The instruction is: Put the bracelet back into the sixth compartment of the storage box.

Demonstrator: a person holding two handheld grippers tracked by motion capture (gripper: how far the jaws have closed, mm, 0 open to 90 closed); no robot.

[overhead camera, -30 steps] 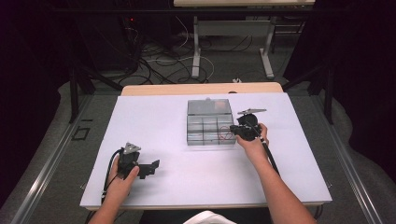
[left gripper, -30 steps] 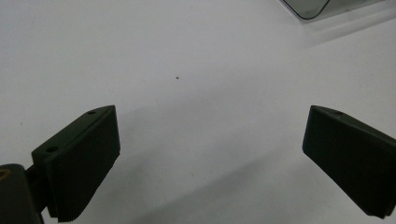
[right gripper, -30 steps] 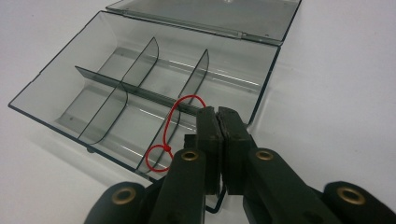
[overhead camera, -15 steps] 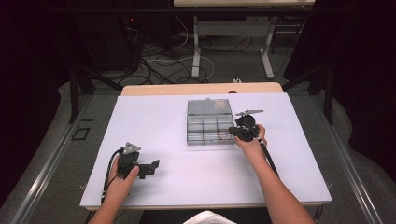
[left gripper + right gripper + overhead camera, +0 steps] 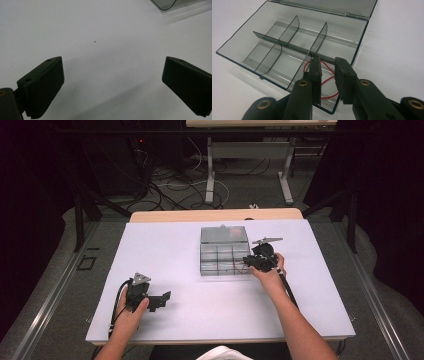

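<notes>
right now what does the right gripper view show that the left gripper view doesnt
The right gripper view has the open compartment box's dividers, a red rubber band in the near corner compartment, and the right gripper with jaws narrowly apart above it. The left gripper view has the left gripper with jaws wide apart over bare table, plus one corner of the box at its top edge. Both share the white table and part of the box.

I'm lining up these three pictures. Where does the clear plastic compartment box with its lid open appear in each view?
High view: the clear plastic compartment box sits at the table's middle, far side, beside the right gripper.
Left gripper view: one rounded corner at the top right edge.
Right gripper view: the box spans the upper picture, its near corner compartment under the jaws.
Shared landmark: the white table surface.
</notes>
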